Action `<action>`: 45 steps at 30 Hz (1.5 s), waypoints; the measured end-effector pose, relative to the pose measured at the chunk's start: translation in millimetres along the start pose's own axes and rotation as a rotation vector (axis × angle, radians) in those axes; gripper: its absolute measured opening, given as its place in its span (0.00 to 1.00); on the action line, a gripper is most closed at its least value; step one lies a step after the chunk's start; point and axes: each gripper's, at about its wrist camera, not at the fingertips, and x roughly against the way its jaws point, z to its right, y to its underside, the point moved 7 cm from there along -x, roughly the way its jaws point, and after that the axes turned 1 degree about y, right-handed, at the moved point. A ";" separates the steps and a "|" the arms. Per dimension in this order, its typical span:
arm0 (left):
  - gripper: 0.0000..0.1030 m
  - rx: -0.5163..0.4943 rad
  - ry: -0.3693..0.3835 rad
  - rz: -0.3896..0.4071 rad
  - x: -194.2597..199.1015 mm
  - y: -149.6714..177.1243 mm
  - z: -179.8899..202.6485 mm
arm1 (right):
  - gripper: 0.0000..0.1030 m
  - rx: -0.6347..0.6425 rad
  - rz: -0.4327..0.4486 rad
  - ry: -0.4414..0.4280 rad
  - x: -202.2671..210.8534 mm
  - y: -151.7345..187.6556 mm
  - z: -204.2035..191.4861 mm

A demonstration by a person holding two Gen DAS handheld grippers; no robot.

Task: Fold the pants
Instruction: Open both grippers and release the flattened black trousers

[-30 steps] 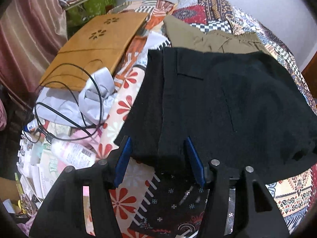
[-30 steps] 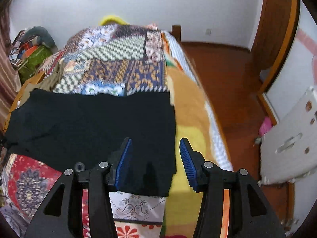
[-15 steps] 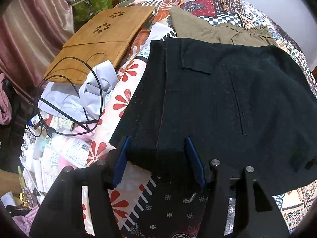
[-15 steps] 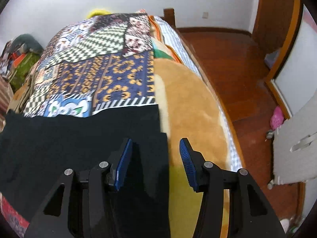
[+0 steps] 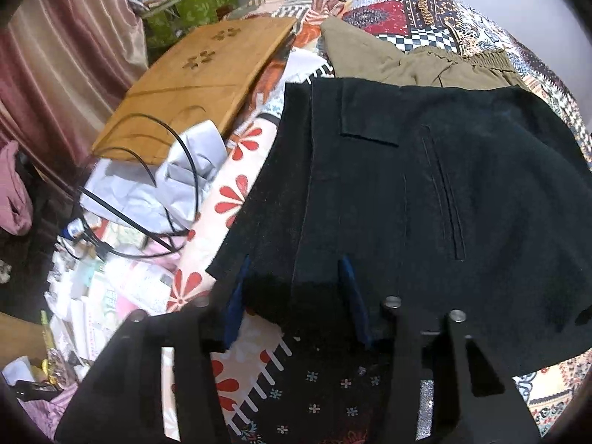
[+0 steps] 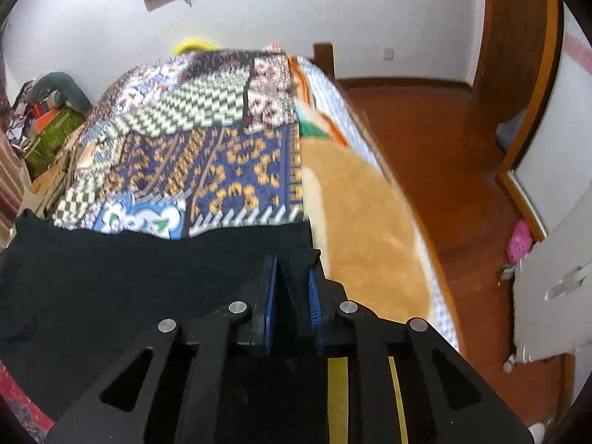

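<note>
The black pants point(image 5: 425, 192) lie flat on the patchwork bed cover, waistband and back pocket towards the left wrist view. My left gripper point(image 5: 294, 277) straddles the near left corner of the waist. Its jaws are closing with the cloth between them, and the blue pads point(image 5: 349, 288) still stand apart. In the right wrist view the pants point(image 6: 129, 270) stretch off to the left. My right gripper point(image 6: 292, 273) is at their near right corner, jaws closing, and a ridge of black cloth is pinched between the blue pads.
Olive pants point(image 5: 425, 63) lie just beyond the black ones. Left of them are a wooden board point(image 5: 199, 85), a black cable point(image 5: 177, 185), white cloth point(image 5: 148, 192) and clutter. On the right an orange blanket point(image 6: 362, 214) runs to the bed's edge, and the wooden floor point(image 6: 462, 155) lies below it.
Both grippers have narrowed on the pants' near corners, the right one almost fully, and it now pinches the cloth. The right gripper also moved forward and down towards the hem corner.
</note>
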 end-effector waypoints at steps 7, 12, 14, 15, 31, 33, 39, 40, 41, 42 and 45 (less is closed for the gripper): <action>0.34 -0.028 -0.041 0.027 3.0 -0.5 1.1 | 0.13 0.041 0.032 0.030 -9.1 -30.0 -10.7; 0.34 -0.002 0.017 0.022 5.2 -0.7 -4.9 | 0.21 0.018 -0.058 0.033 -38.7 -23.4 -9.4; 0.34 -0.001 0.045 0.020 9.2 0.0 -7.3 | 0.28 0.006 -0.084 0.042 -38.1 -18.3 -8.6; 0.34 0.001 0.055 0.019 11.0 0.4 -7.8 | 0.35 0.001 -0.087 0.038 -35.2 -16.4 -7.9; 0.30 0.049 0.102 0.009 7.6 4.4 -10.3 | 0.48 -0.035 -0.133 0.021 44.6 58.3 3.3; 0.20 0.057 0.079 0.020 9.3 3.3 -11.5 | 0.48 -0.059 -0.150 0.009 46.8 68.6 3.6; 0.15 0.063 0.090 0.036 15.2 3.3 -15.4 | 0.48 -0.145 -0.186 -0.026 43.0 96.7 6.8; 0.15 0.056 0.082 0.040 16.3 3.3 -14.3 | 0.48 -0.158 -0.183 -0.032 41.5 97.2 7.0; 0.14 0.049 0.075 0.045 17.6 3.3 -13.4 | 0.48 -0.164 -0.174 -0.035 41.4 96.2 6.8; 0.14 0.040 0.067 0.052 19.1 3.0 -13.1 | 0.48 -0.165 -0.159 -0.037 41.5 93.8 6.0; 0.13 0.018 0.047 0.070 24.0 2.1 -9.9 | 0.48 -0.161 -0.132 -0.036 36.7 85.5 4.4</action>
